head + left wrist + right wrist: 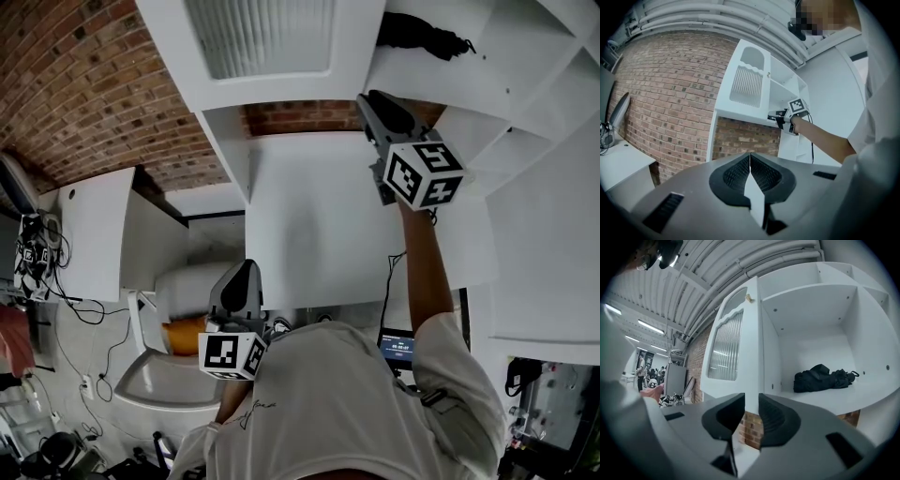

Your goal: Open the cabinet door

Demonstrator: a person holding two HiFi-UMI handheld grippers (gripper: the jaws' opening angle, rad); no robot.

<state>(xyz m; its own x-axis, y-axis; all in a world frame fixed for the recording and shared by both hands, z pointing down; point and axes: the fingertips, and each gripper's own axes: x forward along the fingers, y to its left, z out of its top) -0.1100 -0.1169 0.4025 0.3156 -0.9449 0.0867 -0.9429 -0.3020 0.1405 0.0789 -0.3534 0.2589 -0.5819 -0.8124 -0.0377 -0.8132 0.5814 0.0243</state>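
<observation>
Stiff and likely light on its hinges, the cabinet door (727,350) stands just beyond the right gripper's (751,400) parted fingers, best taken by its free edge; the left gripper's (750,159) fingers are closed, empty

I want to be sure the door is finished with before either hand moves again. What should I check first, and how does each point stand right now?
1. Cabinet door swung clear of the opening: ok, the shelf inside shows.
2. Right gripper jaws apart: ok.
3. Right gripper free of the door: cannot tell; the door's edge lines up with the gap between the jaws.
4. Left gripper shut and empty, held low away from the cabinet: ok.
5. Black bundle lying well back on the shelf: ok.
</observation>
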